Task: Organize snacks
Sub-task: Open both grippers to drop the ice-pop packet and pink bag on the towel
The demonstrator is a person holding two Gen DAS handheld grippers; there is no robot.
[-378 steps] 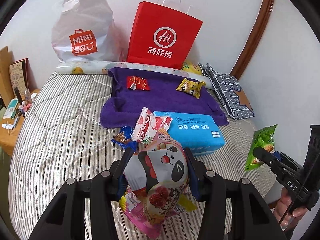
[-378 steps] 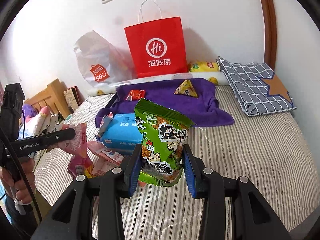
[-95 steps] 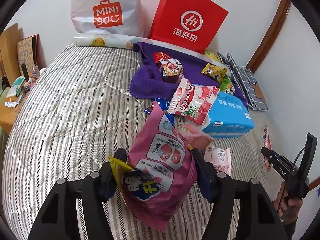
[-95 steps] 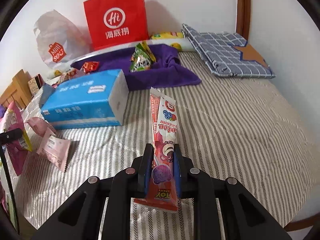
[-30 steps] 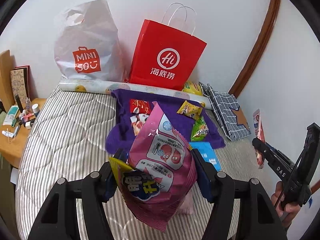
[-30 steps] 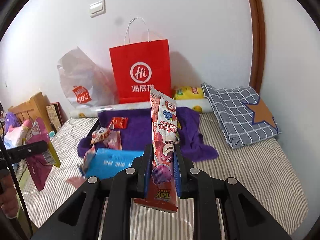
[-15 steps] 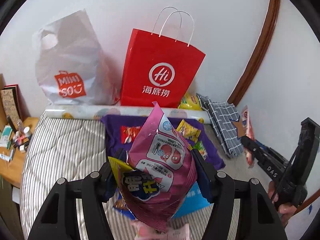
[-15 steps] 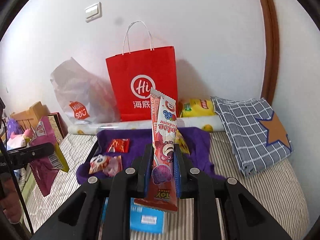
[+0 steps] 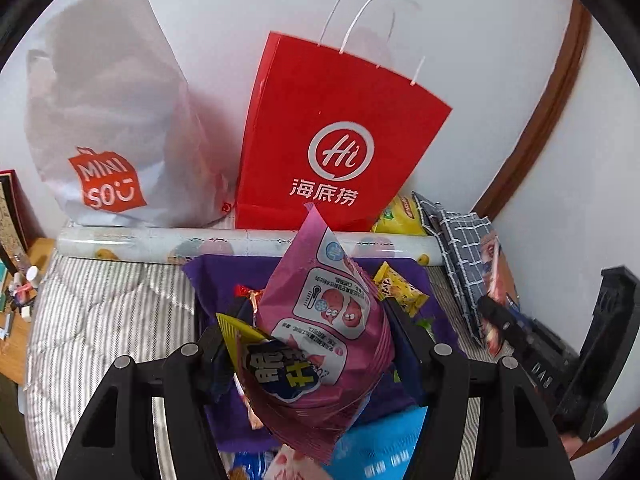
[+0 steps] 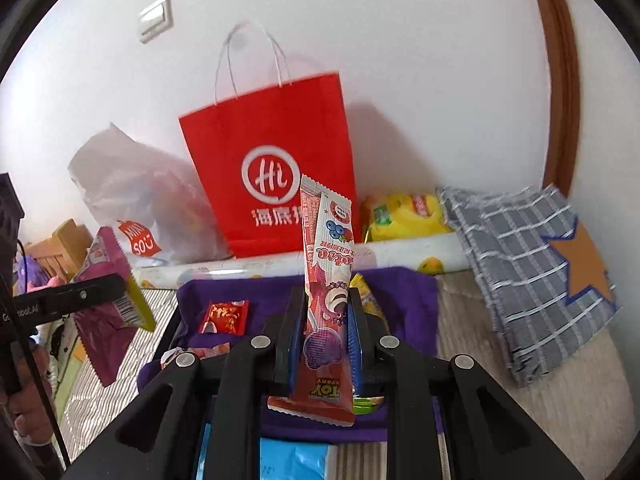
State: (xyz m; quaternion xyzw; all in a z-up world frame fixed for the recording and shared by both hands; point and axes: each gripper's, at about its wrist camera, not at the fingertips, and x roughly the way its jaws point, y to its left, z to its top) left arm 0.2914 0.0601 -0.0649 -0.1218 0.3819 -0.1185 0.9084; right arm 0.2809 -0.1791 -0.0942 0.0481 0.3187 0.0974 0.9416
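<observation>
**Q:** What are your tongs holding?

**A:** My left gripper [image 9: 316, 344] is about half open, its jaws pressed on the sides of a puffy pink bag [image 9: 320, 344] that stands upright between them. A yellow flap sticks out of its lower left corner. My right gripper [image 10: 322, 336] is almost fully closed, pinching a thin pink stick pack [image 10: 326, 300] near its lower end. Most of the pack stands tall above the jaws.

**Q:** Where is all this in the room?

**A:** Both grippers hang above a purple towel [image 10: 404, 300] spread on a striped bed [image 9: 100, 320]. Small snacks lie on the towel: a red packet [image 10: 226, 316] to the left and a yellow packet [image 9: 398, 288] to the right. A blue pack [image 10: 296, 460] lies nearer me, under the grippers. Behind the towel a red paper bag [image 9: 340, 136] and a white plastic bag [image 9: 108, 128] lean on the wall. A checked pillow [image 10: 528, 264] lies to the right.

**Q:** What could go wrong from here?

**A:** I judge three risks. The pink bag is full of air and slick, so a loose squeeze could let it slide out and drop beside the towel; a hard squeeze could crush what is inside. The stick pack is held low, so a quick swing could bend it over or twist it out of the jaws. And my two grippers are close together over the same towel, so they could knock each other, or a dropped snack could land on those already laid out and scatter them
</observation>
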